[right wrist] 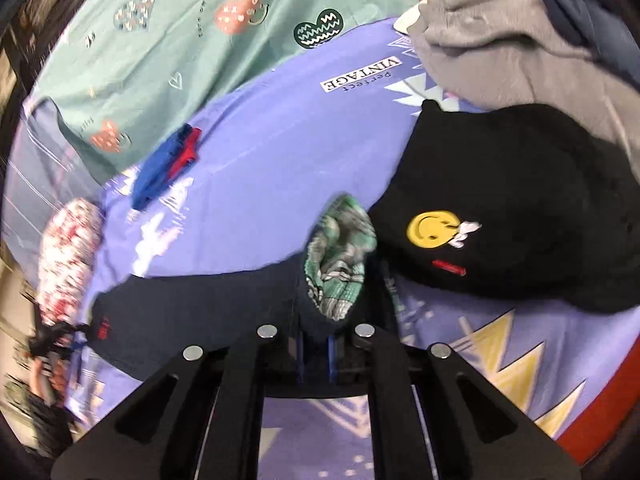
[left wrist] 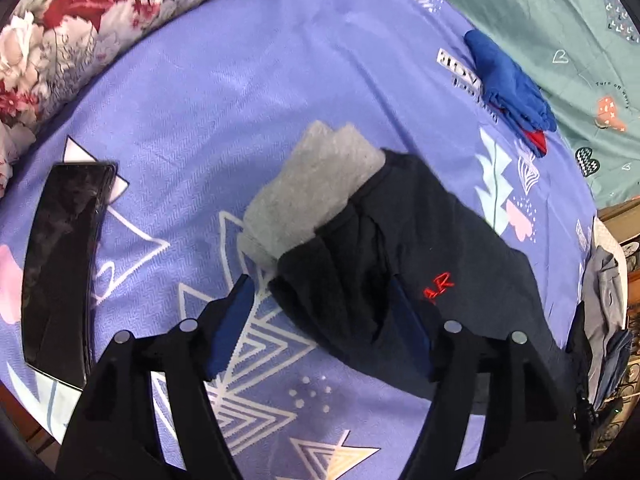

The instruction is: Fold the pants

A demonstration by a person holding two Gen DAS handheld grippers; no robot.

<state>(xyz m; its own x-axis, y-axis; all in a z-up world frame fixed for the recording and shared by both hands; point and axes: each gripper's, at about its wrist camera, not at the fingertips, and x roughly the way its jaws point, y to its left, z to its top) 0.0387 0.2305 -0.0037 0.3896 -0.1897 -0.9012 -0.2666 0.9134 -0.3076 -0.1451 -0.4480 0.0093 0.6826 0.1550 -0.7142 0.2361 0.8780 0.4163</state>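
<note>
**Pants half folded on the bed, left tool let go, right one hanging on**

So the dark pants (left wrist: 420, 264) lie across the purple bedsheet (left wrist: 224, 92), roughly mid-bed, w/ a fold already stacked near the grey fleece lining (left wrist: 316, 188) that pokes out of one end. Red stitched letters face up on the flat part.

Going left to right in the left wrist view: black phone (left wrist: 64, 264) lies flat near the bed edge, well apart from the cloth, not in the way imo. Then the left tool (left wrist: 320, 320), jaws spread wide, one blue pad over bare sheet and the other over the dark fabric. Nothing pinched, so it looks like it's dropped the fold where it wanted it. Further right a small blue and red garment (left wrist: 508, 92) sits near the teal sheet (left wrist: 560, 40), clear of the work.

Right wrist view: same blue/red piece on the left, then the right tool (right wrist: 316, 356) w/ jaws nearly together, clamped on the pants' other end, prob to keep the cloth taut and lined up for the next fold. A green patterned bit (right wrist: 340, 256) bunches up right in front of it; can't tell if it's pocket lining or sth separate. Just beside it to the right is a black smiley garment (right wrist: 520, 208) w/ a grey fleece piece (right wrist: 500, 52) behind. That pile is the crowding risk tbh.
</note>
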